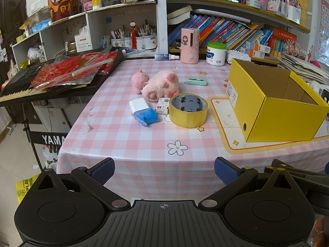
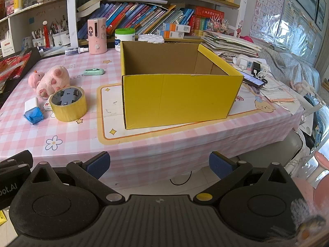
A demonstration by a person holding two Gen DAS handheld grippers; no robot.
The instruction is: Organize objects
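Left wrist view: left tongs (image 1: 164, 169) hanging wide apart, nothing between, off desk (image 1: 144, 144) front edge. Yellow tape roll (image 1: 188, 111) sitting dead ahead with grey toy car (image 1: 190, 103) inside; pink plush (image 1: 159, 84) at 11 o'clock of it, yellow box (image 1: 273, 105) at 3 o'clock.

Right wrist view: right tongs (image 2: 159, 164) also gaping, empty. Box sitting at 12 o'clock, tape roll at 10 o'clock.
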